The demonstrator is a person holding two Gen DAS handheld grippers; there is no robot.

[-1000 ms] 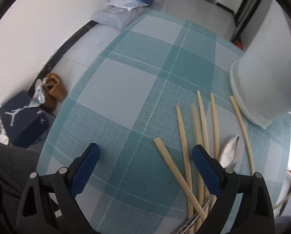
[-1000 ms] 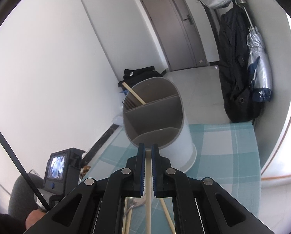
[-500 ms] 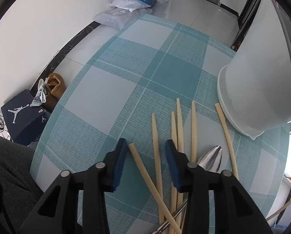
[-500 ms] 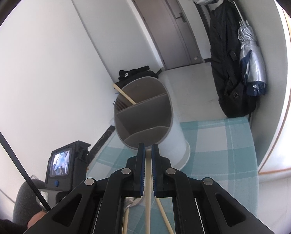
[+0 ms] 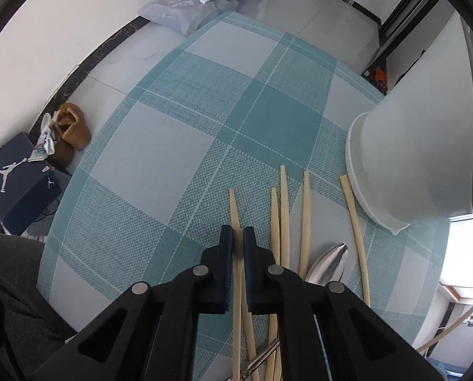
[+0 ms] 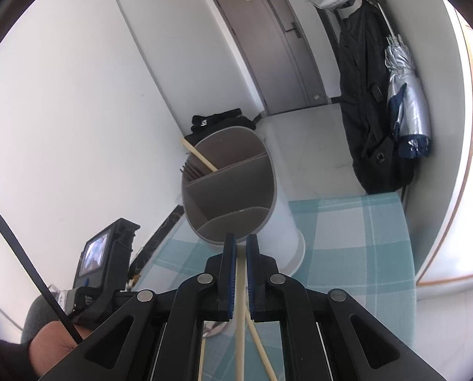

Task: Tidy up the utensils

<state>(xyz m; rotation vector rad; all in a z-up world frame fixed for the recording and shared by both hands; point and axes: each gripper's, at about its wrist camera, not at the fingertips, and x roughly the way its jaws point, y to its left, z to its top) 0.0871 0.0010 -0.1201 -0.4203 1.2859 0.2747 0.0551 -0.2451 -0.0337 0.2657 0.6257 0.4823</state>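
My left gripper is shut on a pale wooden chopstick that lies on the teal checked tablecloth. Several more chopsticks and a metal spoon lie just to its right. My right gripper is shut on another chopstick, held above the table in front of the white divided utensil holder. One chopstick and dark utensils stand in the holder's far compartment. The holder also shows in the left wrist view.
The left hand and its gripper body with a small screen are at the lower left of the right wrist view. The table's left edge drops to a floor with a shoe box, slippers and bags. A coat and umbrella hang behind.
My left gripper has moved onto the leftmost chopstick and closed on it, from wide open. My right gripper stays shut on its chopstick, shifting only slightly before the holder.
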